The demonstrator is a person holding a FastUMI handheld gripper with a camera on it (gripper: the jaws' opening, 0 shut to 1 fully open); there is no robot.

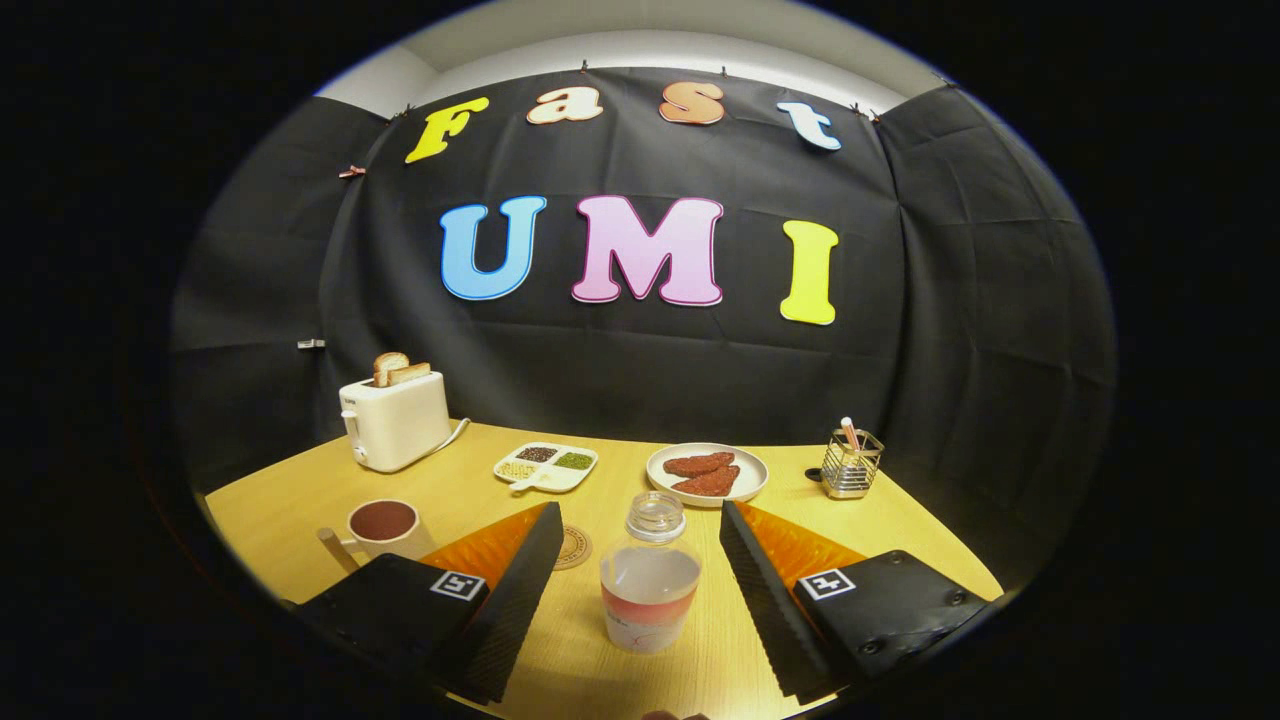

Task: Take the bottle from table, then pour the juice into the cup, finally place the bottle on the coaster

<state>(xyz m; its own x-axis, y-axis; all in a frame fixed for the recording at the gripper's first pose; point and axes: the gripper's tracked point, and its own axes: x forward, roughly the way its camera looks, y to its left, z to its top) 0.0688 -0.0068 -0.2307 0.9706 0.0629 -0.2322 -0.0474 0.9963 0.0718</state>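
Clear juice bottle (pixel 650 585) upright on the wooden tabletop (pixel 600 660), low in the centre of the frame, cap off, partly filled with pale liquid. Tongs (pixel 640 580) spread wide, one finger on each side of the bottle, neither touching it. Round coaster (pixel 573 548) just left of the bottle, partly hidden behind the left finger. White cup (pixel 383 527) with dark contents at lower left. Farther back: divided dish (pixel 546 466) of seeds, plate (pixel 707 473) with two reddish patties, wire holder (pixel 851 464) to the right, white toaster (pixel 396 420) with bread at middle left.
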